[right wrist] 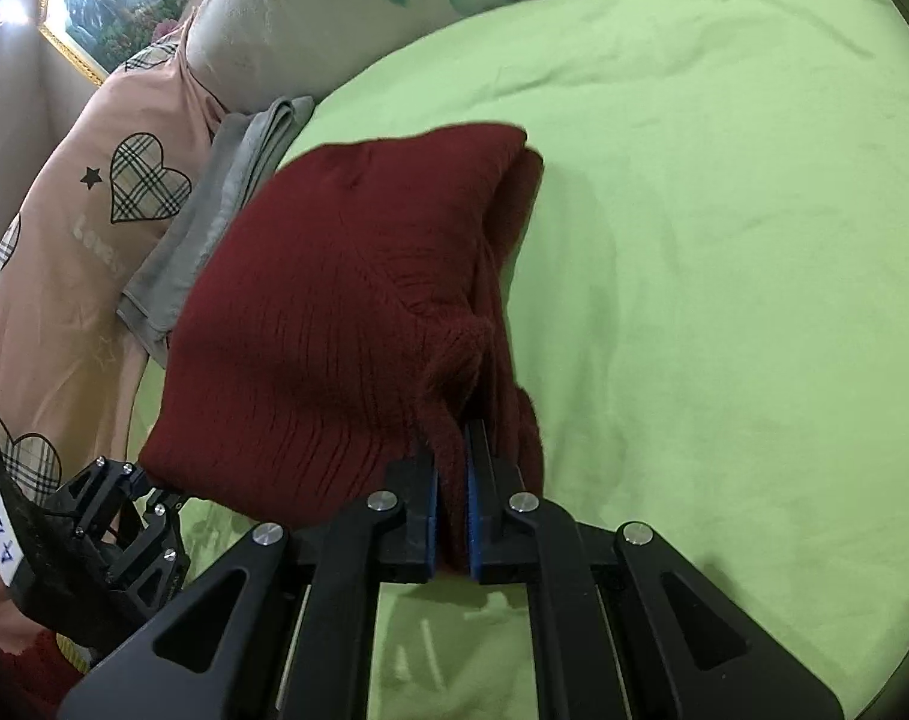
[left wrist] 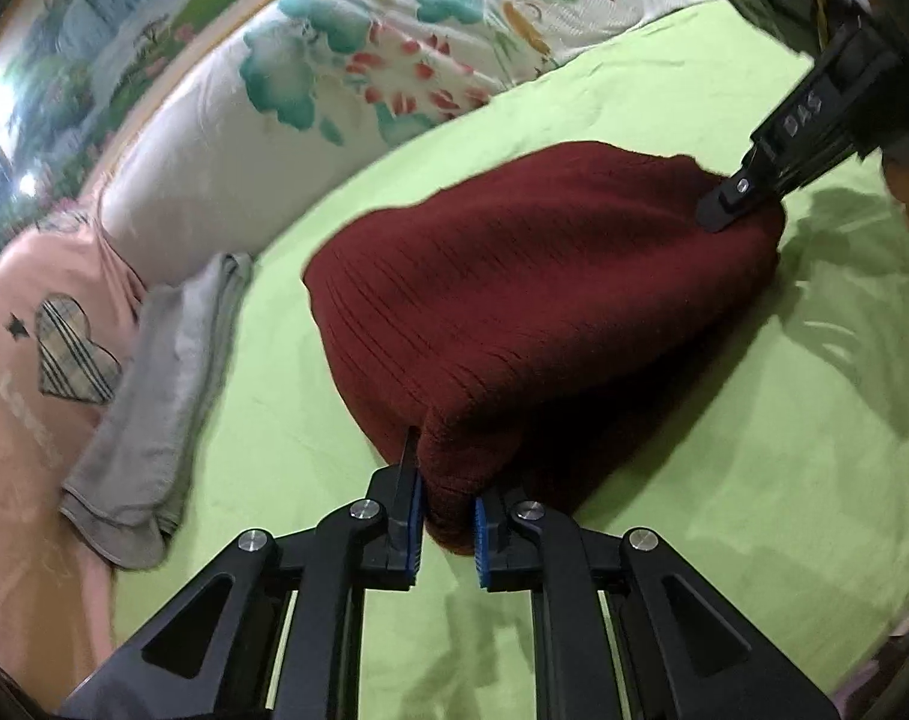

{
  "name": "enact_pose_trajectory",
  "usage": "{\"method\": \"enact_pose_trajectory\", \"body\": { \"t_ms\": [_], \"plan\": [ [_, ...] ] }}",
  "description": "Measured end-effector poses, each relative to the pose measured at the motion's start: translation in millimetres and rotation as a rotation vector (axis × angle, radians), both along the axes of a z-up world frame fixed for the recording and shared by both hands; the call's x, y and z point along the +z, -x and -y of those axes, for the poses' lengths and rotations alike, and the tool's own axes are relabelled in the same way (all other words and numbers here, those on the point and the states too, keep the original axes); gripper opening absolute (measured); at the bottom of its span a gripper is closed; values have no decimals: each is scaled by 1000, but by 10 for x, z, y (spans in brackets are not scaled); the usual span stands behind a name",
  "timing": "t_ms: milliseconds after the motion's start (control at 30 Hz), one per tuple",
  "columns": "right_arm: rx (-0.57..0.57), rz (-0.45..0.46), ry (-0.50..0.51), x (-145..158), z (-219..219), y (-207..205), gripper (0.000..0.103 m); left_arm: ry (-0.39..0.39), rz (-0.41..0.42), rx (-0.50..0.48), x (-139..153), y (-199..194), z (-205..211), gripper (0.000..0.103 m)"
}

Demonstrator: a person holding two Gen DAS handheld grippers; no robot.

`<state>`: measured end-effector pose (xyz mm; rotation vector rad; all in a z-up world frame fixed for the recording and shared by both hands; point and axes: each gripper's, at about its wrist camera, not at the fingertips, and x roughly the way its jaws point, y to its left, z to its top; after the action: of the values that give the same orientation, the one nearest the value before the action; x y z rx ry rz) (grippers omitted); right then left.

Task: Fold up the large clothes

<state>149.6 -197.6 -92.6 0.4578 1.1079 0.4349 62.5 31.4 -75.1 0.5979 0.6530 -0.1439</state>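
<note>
There is one dark red sweater point(left wrist: 514, 300), folded into a thick bundle on one green bed sheet point(left wrist: 724, 420). Two grippers hold it, one at each near corner.

The left gripper point(left wrist: 446, 516) has its two blue pads point(left wrist: 414, 528) close together, pinching a corner of the red knit that sits right between them. The rest of the sweater spreads out ahead of these jaws.

The right gripper point(right wrist: 452, 516) pinches the other corner. Its jaws are pressed nearly together with a bunch of red knit squeezed between them. From these jaws the sweater stretches ahead and to the left.

Left of both jaws lie one folded grey cloth point(left wrist: 154, 396), one pink quilt with plaid hearts point(right wrist: 64, 276) and one white flowered blanket point(left wrist: 358, 78). One framed landscape picture point(right wrist: 118, 6) hangs far ahead.
</note>
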Motion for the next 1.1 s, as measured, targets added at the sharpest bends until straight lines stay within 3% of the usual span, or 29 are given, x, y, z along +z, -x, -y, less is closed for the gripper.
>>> {"method": "enact_pose_trajectory", "body": {
  "t_ms": [67, 233, 300, 467, 633, 700, 867, 933, 967, 1100],
  "plan": [
    [-8, 0, -22, 31, 30, -1, 12, 92, -51, -15, 106, 19, -140, 23],
    [-26, 32, -62, 283, 207, 75, 31, 375, -162, -106, 473, 97, -616, 23],
    [-46, 74, -92, 473, 275, 117, 32, 488, -165, -135, 668, 60, -804, 23],
    [-33, 143, -169, 750, 225, 86, 32, 687, -177, -228, 933, -347, -918, 21],
    [35, 129, -187, 703, -129, -57, 31, 722, -258, -295, 840, -877, -742, 15],
    [47, 111, -194, 624, -224, -127, 29, 733, -328, -328, 705, -1015, -692, 12],
    [31, 27, -127, 292, -296, -331, 23, 621, -446, -379, 289, -1026, -461, 10],
    [9, -16, -111, 137, -250, -391, 5, 584, -466, -361, 105, -989, -363, 3],
    [-9, -41, -117, 33, -205, -414, 2, 598, -471, -358, 65, -985, -341, 3],
    [-47, -60, -158, -114, -86, -431, 0, 622, -481, -345, 8, -993, -242, 2]
  ]
}}
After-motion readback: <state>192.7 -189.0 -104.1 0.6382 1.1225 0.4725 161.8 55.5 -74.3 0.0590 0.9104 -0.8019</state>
